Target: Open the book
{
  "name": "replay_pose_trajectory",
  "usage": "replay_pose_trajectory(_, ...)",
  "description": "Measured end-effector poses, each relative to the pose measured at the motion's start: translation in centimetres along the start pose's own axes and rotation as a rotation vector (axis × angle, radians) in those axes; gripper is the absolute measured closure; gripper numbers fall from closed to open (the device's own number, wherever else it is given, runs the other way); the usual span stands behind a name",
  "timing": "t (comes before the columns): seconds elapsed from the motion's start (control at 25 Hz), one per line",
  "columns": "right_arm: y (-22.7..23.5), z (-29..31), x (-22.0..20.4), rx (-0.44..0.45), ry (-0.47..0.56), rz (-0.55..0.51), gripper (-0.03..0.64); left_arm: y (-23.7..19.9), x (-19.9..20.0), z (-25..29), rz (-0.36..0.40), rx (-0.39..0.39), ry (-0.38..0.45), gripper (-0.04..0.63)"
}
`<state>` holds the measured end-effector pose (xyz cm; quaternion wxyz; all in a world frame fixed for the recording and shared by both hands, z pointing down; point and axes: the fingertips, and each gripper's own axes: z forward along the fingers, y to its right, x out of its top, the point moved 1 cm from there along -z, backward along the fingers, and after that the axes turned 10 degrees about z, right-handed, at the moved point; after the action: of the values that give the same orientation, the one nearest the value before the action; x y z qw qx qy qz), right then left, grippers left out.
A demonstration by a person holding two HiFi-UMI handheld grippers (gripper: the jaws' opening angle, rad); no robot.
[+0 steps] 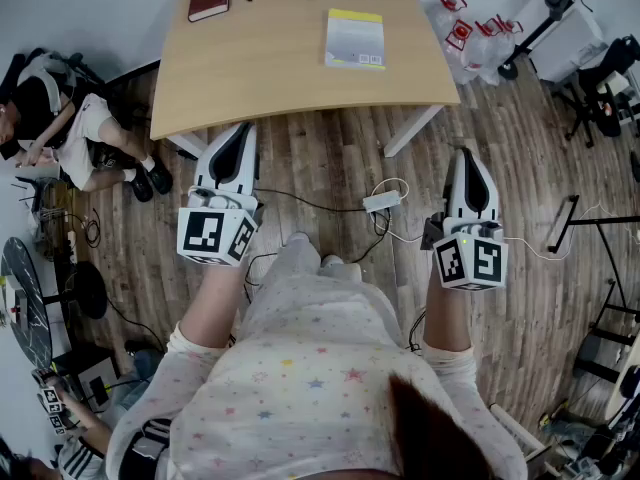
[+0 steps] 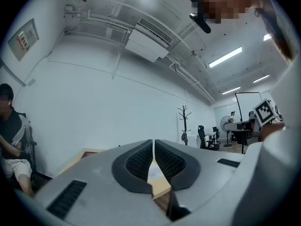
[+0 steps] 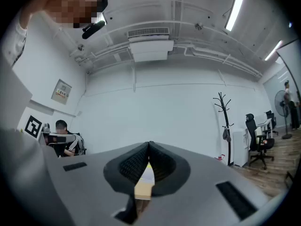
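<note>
- Wooden floor (image 1: 330, 158), foreground: the left tongs (image 1: 244, 130) and right tongs (image 1: 466, 154) are held level, each closed together on nothing, short of the tabletop (image 1: 260, 58).
- Beyond, mid-tabletop: the book (image 1: 354, 40) is seen closed and untouched, lying flat, its long axis directed away from the person, yellow band farthest. The whole opening is judged outstanding.

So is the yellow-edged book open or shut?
Shut: the yellow-edged book lies flat on the table, cover up, no pages spread.

Bright, even overhead light; fisheye-warped, dark-cornered edges
</note>
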<state>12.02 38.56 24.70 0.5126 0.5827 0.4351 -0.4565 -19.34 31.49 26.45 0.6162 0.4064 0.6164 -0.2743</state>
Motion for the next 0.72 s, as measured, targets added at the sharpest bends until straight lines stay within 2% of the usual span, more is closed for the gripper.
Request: replay_pose_trajectory(0.72,0.3,-2.4,0.3,0.031,-0.025,0.028,0.613,2.4,0.9,-1.5,-0.016,0.016,-0.021,0.571)
